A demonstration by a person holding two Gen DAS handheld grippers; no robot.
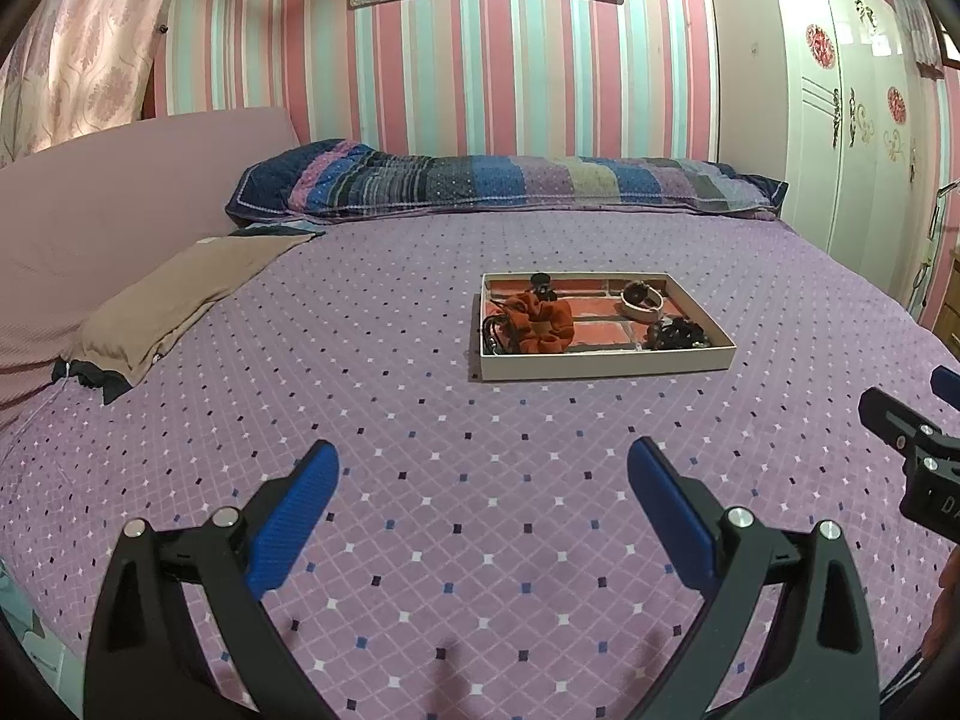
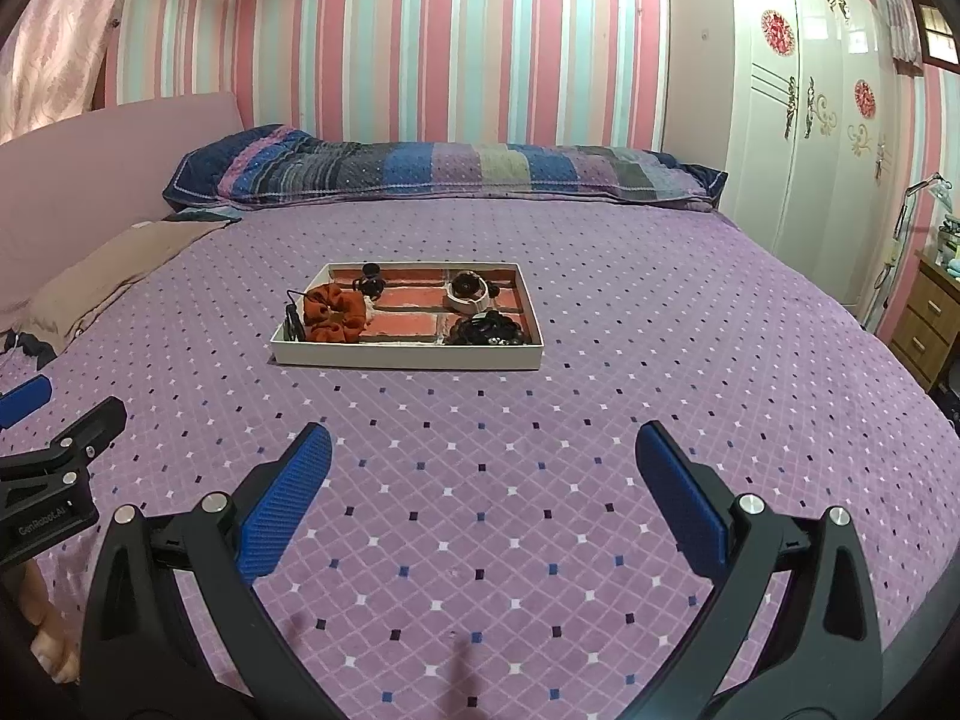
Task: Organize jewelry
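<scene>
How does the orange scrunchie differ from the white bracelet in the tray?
The scrunchie is orange, ruffled cloth and looks soft; the bracelet is pale, smooth and keeps a firm ring shape. The scrunchie lies at the left end of the tray and looks larger; the bracelet sits toward the far right. Both rest inside the tray, untouched by either gripper.

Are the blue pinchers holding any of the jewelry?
No. The left gripper and right gripper are both open and empty; everything sits in the tray.

I see a purple diamond-patterned bedspread, a striped patchwork pillow at its far end, a brown cushion far left, and a white wardrobe right.
</scene>
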